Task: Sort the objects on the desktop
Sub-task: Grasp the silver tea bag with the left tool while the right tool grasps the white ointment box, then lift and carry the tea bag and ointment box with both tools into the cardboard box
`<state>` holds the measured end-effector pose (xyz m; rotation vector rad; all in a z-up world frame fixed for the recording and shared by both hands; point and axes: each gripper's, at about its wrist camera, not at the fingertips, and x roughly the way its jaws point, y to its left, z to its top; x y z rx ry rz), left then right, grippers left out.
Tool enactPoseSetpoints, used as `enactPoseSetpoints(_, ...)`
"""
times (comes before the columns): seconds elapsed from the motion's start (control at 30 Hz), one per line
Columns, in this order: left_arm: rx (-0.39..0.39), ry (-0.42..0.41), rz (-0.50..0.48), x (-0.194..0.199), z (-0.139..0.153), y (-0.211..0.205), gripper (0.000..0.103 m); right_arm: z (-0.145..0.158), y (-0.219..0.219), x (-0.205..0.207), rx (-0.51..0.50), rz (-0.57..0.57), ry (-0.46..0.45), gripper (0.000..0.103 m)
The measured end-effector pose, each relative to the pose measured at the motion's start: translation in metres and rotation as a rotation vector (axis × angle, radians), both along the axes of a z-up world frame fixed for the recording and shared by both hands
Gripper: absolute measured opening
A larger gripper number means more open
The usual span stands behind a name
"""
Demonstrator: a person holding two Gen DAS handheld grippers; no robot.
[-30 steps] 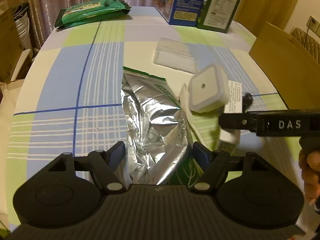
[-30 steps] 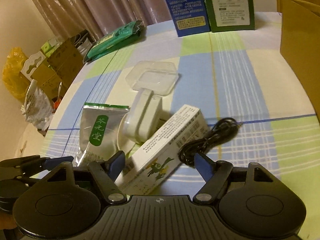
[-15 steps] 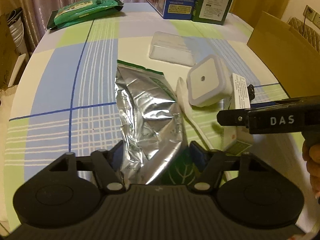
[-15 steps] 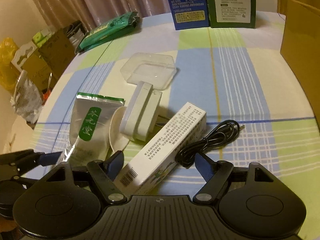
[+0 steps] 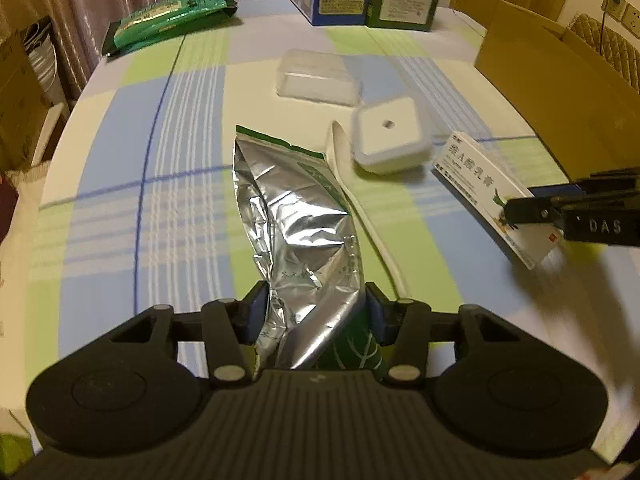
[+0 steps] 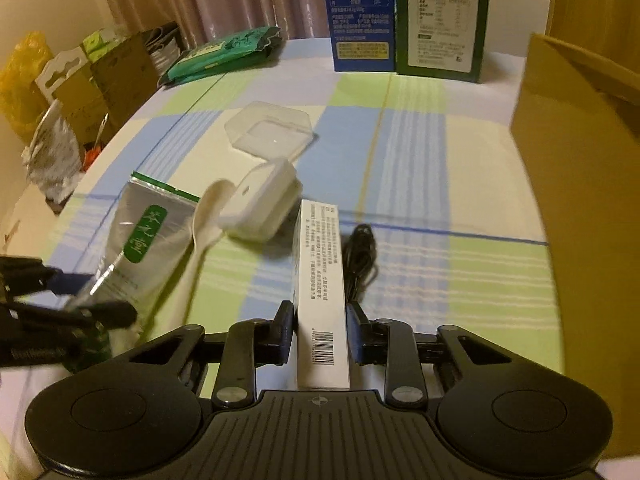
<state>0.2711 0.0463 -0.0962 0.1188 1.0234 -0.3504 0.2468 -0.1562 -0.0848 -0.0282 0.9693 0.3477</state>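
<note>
My left claw (image 5: 314,312) has just been closing and now pinches the foil pouch (image 5: 296,232); my right claw (image 6: 319,330) has closed on the white carton (image 6: 320,280) — both grasps made. Next comes lifting each clear, steadily, toward the cardboard box (image 6: 580,184) beyond my right claw — spoon (image 6: 200,240) and cable (image 6: 360,260) wait on the tabletop (image 6: 412,152).

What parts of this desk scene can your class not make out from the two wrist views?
- Foil pouch: its bottom end, left wrist view, hidden behind the left gripper.
- White carton: near end, right wrist view, hidden behind the right gripper.
- Black cable: partly behind the carton.
- Cardboard box: inside unseen, cut off by the frame edge.
</note>
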Motion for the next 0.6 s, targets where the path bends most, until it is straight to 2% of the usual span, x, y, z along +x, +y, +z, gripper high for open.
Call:
enactPoseSetpoints(0.27, -0.034, 0.017, 0.0, -0.045, 0.011, -0.027, 0.044, 0.005, -0.026, -0.058, -0.043, 0.042, -0.014, 0.025)
enactPoseSetpoints(0.3, -0.036, 0.017, -0.002, -0.051, 0.013, -0.031, 0.044, 0.006, -0.029, -0.063, -0.043, 0.042, -0.017, 0.026)
enactPoseSetpoints(0.4, -0.043, 0.016, -0.001, -0.065, 0.015, -0.04, 0.044, 0.008, -0.038, -0.078, -0.034, 0.03, -0.023, 0.041)
enactPoseSetpoints(0.6, -0.058, 0.014, 0.029, -0.075, 0.015, -0.045, 0.051, 0.009, -0.044, -0.101, -0.003, 0.044, -0.04, 0.042)
